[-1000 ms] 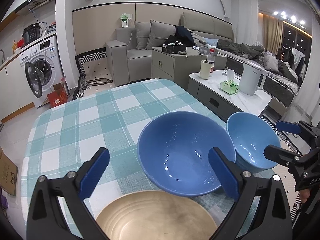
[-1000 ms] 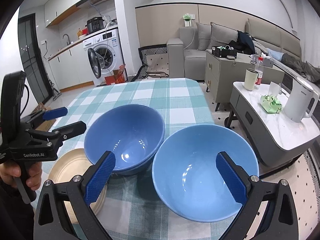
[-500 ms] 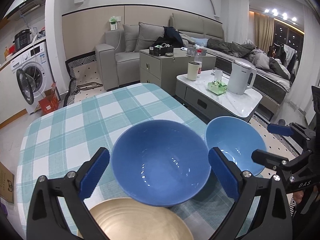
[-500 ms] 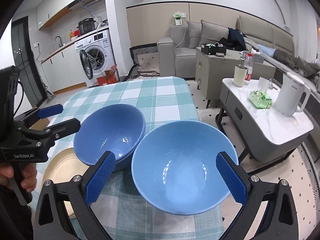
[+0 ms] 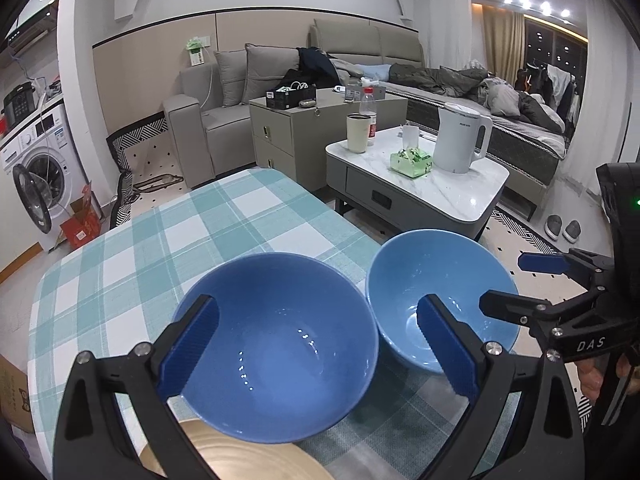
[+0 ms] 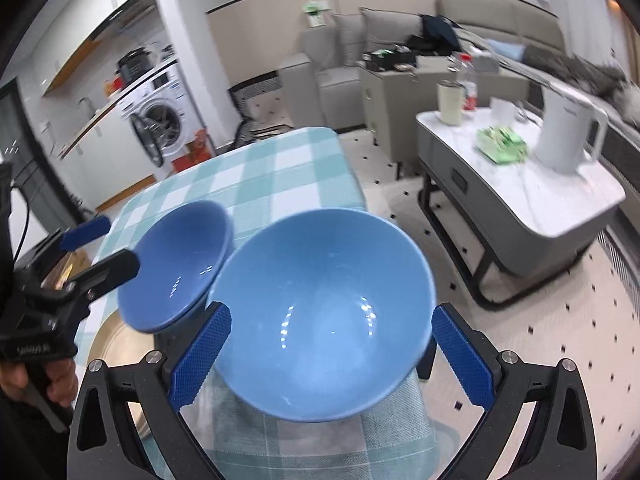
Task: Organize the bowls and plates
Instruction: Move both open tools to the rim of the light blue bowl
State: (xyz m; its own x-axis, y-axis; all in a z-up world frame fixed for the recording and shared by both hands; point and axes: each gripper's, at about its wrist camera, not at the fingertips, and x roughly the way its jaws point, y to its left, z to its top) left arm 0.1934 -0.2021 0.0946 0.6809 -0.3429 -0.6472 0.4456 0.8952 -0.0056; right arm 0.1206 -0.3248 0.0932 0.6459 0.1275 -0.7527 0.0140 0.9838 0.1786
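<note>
A dark blue bowl (image 5: 276, 344) stands on the checked tablecloth (image 5: 168, 240), its near rim over a gold plate (image 5: 240, 460). My left gripper (image 5: 320, 348) is open, with its blue pads on either side of that bowl. To its right sits a light blue bowl (image 5: 440, 300), close to the table's right edge. In the right wrist view the light blue bowl (image 6: 324, 308) lies between the pads of my open right gripper (image 6: 330, 356). The dark blue bowl (image 6: 176, 268) and gold plate (image 6: 116, 344) lie to its left. Whether any pad touches a bowl is unclear.
A low marble side table (image 5: 452, 188) with a white kettle (image 5: 460, 140), a cup and a green packet stands right of the table. Beyond are a grey cabinet, a sofa and a washing machine (image 5: 36, 168). A hand (image 6: 56, 380) holds the left gripper's handle.
Both grippers have come forward and down, so each bowl now sits between a pair of pads. Both views have swung right. The right wrist view is blurred by motion.
</note>
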